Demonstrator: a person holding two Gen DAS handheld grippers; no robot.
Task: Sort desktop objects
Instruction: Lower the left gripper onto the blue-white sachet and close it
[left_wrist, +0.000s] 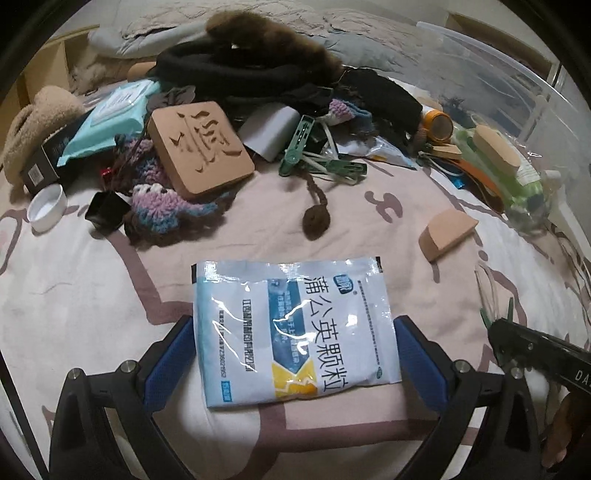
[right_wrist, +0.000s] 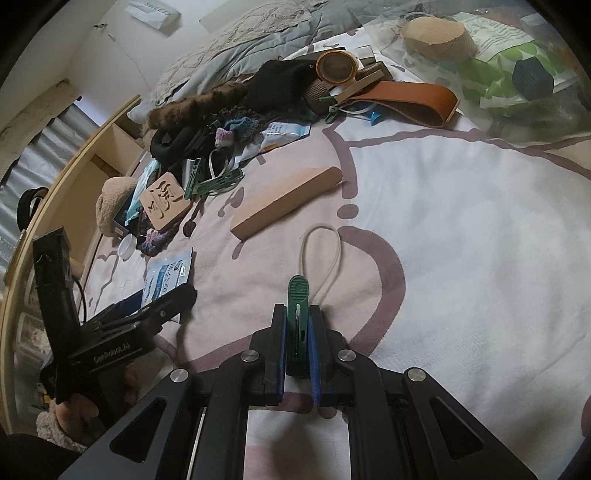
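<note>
A white and blue medicine sachet (left_wrist: 291, 328) lies flat on the pink and white bed cover (left_wrist: 92, 295). My left gripper (left_wrist: 293, 325) stands open around it, one blue pad (left_wrist: 173, 354) at each long edge, with no visible squeeze. The right wrist view shows the same sachet (right_wrist: 166, 277) under the left gripper's fingers (right_wrist: 173, 299). My right gripper (right_wrist: 298, 314) is shut on a green clothes peg (right_wrist: 297, 295) whose white cord loop (right_wrist: 321, 251) rests on the cover. In the left wrist view the right gripper's tip (left_wrist: 496, 332) enters at the lower right.
A half-round wooden block (left_wrist: 447, 232) lies right of the sachet. Behind is a heap: a carved wooden tile (left_wrist: 199, 147), green pegs (left_wrist: 321, 162), knitted wool (left_wrist: 162, 199), a white cap (left_wrist: 46, 210), dark clothing (left_wrist: 258, 70). A clear plastic bin (left_wrist: 498, 92) stands at the right.
</note>
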